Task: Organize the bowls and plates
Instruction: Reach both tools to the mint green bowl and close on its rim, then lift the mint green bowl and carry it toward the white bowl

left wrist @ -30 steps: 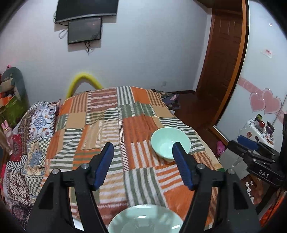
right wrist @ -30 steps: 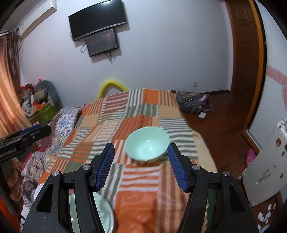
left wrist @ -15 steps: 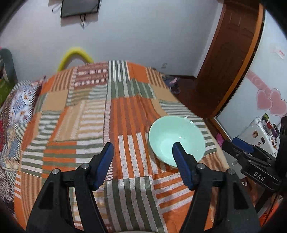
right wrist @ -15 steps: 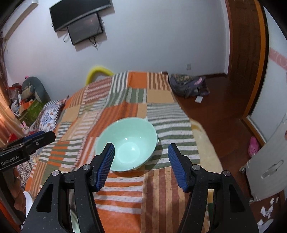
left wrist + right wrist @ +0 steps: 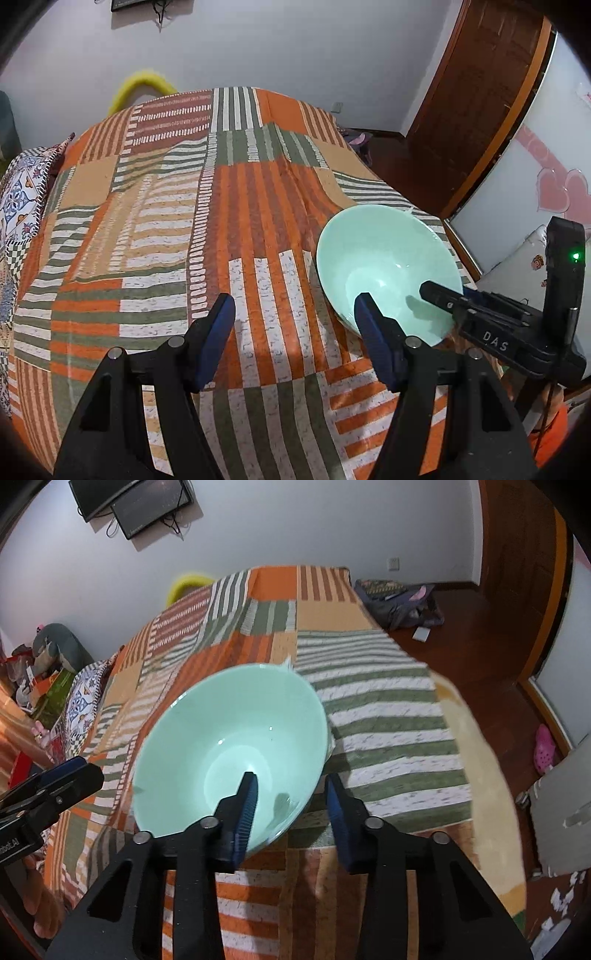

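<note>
Right wrist view: right gripper (image 5: 291, 794), fingers parted and straddling the near rim of the bowl (image 5: 229, 753), one finger inside, one outside; not yet pressed together on the rim. Bowl: one, pale green, on the striped patchwork bedspread (image 5: 376, 716) near the bed's right edge. Left wrist view: left gripper (image 5: 295, 317), fingers spread wide, holding nothing, over the bedspread just left of the bowl. Surroundings: one bag (image 5: 399, 602) on the wooden floor, one wall screen (image 5: 147, 506), one pink shoe (image 5: 545, 747).
</note>
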The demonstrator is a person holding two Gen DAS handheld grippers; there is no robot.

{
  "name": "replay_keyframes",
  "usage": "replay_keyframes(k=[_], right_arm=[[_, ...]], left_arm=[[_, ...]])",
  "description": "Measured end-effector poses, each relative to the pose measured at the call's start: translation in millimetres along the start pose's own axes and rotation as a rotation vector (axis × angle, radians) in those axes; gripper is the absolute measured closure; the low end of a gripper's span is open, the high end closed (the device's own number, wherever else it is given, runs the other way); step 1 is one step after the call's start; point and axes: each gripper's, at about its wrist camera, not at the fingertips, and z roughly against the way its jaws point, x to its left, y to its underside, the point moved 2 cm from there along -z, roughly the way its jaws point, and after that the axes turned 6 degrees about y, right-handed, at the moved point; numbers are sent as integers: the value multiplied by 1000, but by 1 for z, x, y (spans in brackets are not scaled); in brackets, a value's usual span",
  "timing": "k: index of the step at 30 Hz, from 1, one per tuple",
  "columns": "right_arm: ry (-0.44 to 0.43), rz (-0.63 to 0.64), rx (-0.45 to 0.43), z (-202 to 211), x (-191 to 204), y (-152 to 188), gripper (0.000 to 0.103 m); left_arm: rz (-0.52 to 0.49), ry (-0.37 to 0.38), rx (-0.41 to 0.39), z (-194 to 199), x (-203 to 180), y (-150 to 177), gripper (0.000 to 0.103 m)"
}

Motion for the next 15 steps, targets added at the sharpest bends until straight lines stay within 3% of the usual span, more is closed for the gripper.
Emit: replay_keyframes(k=[10,15], right_arm=[[-58,36,25,-4,8,6,78],[-86,93,39,-4,22,15,79]], left_arm=[[-2,-1,25,-16,-4,3,37],[9,-12,55,-25,1,4,48]])
